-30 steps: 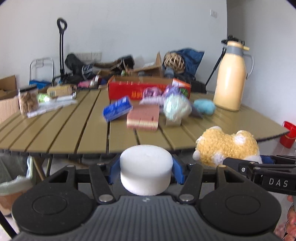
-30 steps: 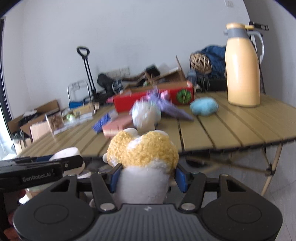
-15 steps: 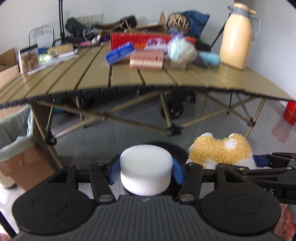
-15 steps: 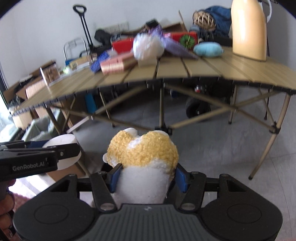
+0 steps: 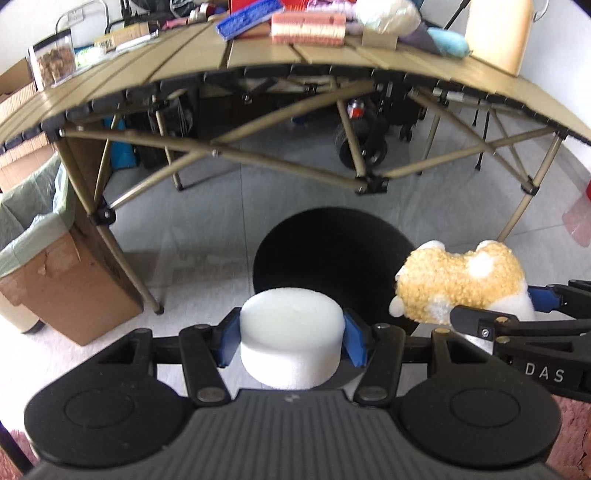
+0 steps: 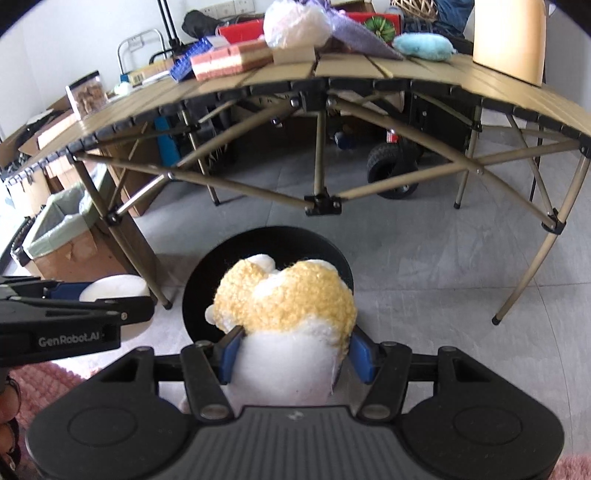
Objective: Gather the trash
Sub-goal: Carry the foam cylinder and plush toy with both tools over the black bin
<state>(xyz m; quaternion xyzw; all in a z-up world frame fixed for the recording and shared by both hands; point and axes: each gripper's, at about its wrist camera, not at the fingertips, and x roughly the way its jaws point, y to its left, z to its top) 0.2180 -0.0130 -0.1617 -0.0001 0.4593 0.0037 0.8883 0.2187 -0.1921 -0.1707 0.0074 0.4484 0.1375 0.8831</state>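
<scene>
My left gripper [image 5: 291,339] is shut on a white foam cylinder [image 5: 291,332] and holds it over the near rim of a round black bin [image 5: 332,254] on the floor. My right gripper [image 6: 291,354] is shut on a yellow and white plush toy [image 6: 284,306] and holds it above the same black bin [image 6: 221,273]. In the left wrist view the plush toy [image 5: 461,280] and right gripper [image 5: 517,314] sit at the right. In the right wrist view the left gripper [image 6: 66,317] with the foam cylinder [image 6: 110,288] sits at the left.
A folding slatted table [image 5: 184,74] stands beyond the bin, with a pink box [image 5: 308,24], a blue box [image 5: 247,22], a teal plush [image 6: 424,46] and a yellow thermos [image 6: 509,37] on it. A cardboard box with a green liner [image 5: 37,251] stands at the left.
Both grippers have dropped from table height to low over the floor and tilted down. The black bin has come into view beneath them. Both grips are unchanged.
</scene>
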